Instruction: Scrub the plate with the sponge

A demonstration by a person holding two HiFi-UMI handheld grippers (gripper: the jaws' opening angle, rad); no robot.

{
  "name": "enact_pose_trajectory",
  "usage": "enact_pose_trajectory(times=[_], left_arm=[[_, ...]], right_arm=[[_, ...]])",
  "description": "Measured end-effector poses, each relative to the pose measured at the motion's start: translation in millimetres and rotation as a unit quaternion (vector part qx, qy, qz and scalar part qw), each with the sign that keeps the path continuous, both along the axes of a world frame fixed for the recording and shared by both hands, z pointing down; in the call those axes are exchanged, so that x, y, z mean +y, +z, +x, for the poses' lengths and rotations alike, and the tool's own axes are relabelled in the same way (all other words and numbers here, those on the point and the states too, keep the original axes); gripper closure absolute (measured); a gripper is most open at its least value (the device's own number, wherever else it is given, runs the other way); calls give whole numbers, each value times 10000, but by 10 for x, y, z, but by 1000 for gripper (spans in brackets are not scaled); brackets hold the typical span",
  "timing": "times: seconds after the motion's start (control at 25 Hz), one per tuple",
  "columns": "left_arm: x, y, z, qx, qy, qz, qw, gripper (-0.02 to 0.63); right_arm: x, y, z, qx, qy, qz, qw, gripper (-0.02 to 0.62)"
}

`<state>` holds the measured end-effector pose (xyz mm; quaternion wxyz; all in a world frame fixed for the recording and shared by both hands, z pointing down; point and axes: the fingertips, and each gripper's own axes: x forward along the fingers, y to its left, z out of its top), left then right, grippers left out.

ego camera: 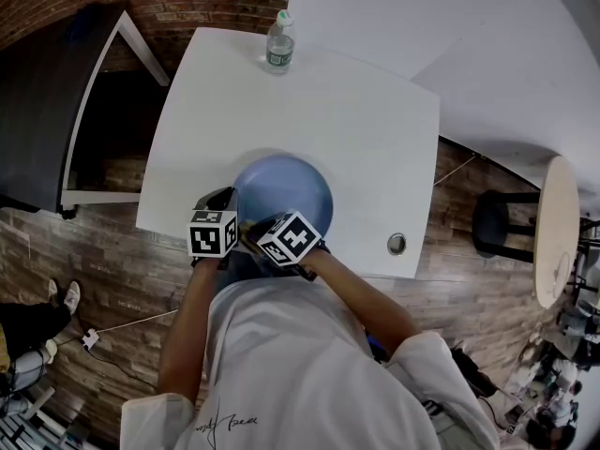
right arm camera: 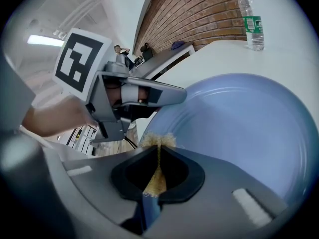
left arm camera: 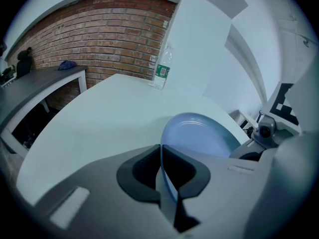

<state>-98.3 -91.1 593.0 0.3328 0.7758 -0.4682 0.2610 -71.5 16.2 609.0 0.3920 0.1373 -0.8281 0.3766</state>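
A round blue plate (ego camera: 286, 184) lies near the front edge of the white table (ego camera: 356, 111). My left gripper (left arm camera: 160, 152) is shut on the plate's rim (left arm camera: 162, 171), which passes edge-on between the jaws. In the right gripper view the plate (right arm camera: 239, 128) fills the right side. My right gripper (right arm camera: 158, 152) is shut on a yellow sponge (right arm camera: 158, 140), whose frayed end rests at the plate's near left rim. The left gripper (right arm camera: 167, 96) shows there clamped on the rim just beyond the sponge. In the head view both marker cubes (ego camera: 214, 233) sit side by side over the plate's near edge.
A water bottle (ego camera: 279, 43) stands at the table's far edge. A small round hole (ego camera: 397, 244) is in the table's front right corner. A dark desk (ego camera: 47, 101) stands to the left, a stool (ego camera: 497, 225) and a round table (ego camera: 555, 228) to the right.
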Motion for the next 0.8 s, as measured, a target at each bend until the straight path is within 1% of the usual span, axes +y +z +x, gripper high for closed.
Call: enact_pose_trajectory(times=[0.6,0.8], left_arm=[[-5,-10,9,-59,-16,-8,10000,578],[-5,1,3,-66,-25,-21,10000,578]], right_arm=[[183,-5,152,-14,-418,-286,9987,572],[218,3,200,-17,-581,-221,9981,572]])
